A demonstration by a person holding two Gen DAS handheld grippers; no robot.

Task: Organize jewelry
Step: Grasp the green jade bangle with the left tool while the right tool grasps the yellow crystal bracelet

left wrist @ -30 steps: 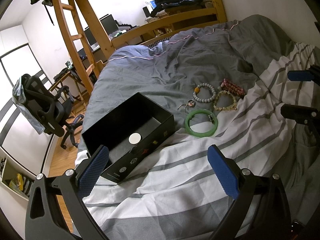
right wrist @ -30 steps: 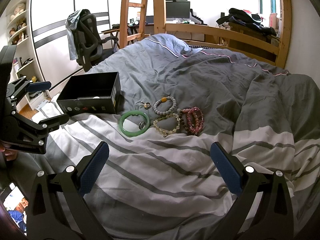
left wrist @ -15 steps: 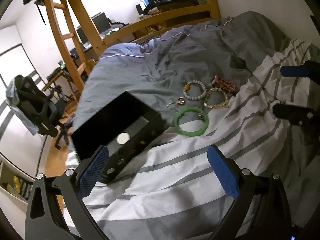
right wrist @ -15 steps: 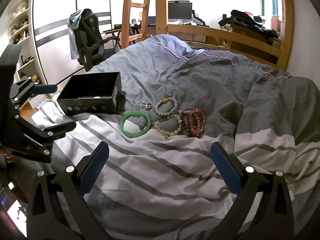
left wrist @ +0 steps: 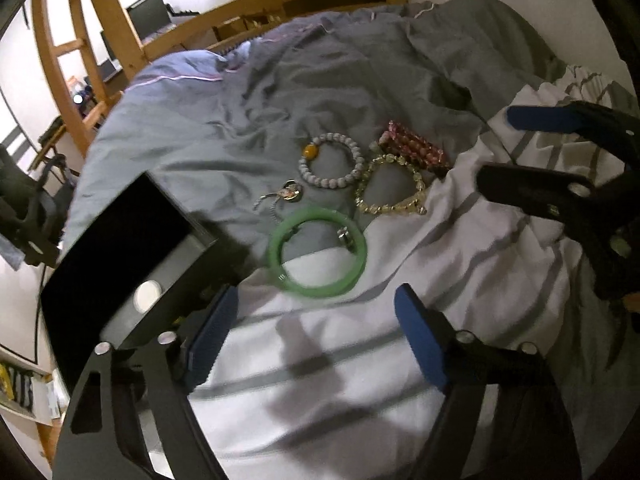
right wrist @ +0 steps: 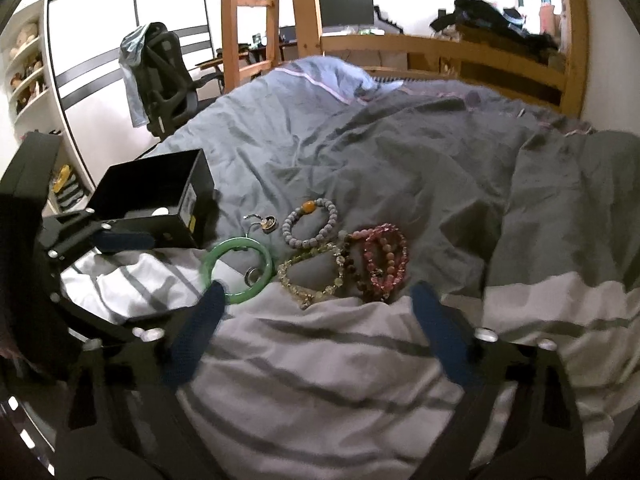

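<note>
- Nearest the cameras, the left claw [left wrist: 310,328] and the right claw [right wrist: 316,320] are seen with jaws parted and nothing between them; both have just been closing partway, and neither is clenched on anything.
- Under both claws only the white, grey-striped quilt [left wrist: 360,380] of the bed is found.
- Just ahead of the left claw, the green bangle [left wrist: 317,253] is laid flat where quilt meets grey sheet, with a small ring [left wrist: 346,237] inside its hoop. It is judged to be the first target, since the left claw is centred on it.
- In the right wrist view, the same bangle [right wrist: 238,271] is met at the tip of the right claw's left finger; contact cannot be told.
- Ahead and to the left of the left claw, the open black box [left wrist: 120,264] is set with its mouth upward, presumably so that pieces can be dropped in; a small round white item [left wrist: 148,292] is seen on its floor.
- Further ahead of the bangle, a small metal charm [left wrist: 289,194], a pale bead bracelet [left wrist: 331,161] with one amber bead, a yellow crystal bracelet [left wrist: 390,186] and a pink bead bracelet [left wrist: 412,150] are grouped close together on the sheet, perhaps so that each can be reached in turn.
- No piece is judged to have been boxed yet.
- Far beyond, a wooden bed frame [right wrist: 440,52] and an office chair [right wrist: 164,76] are visible.
</note>
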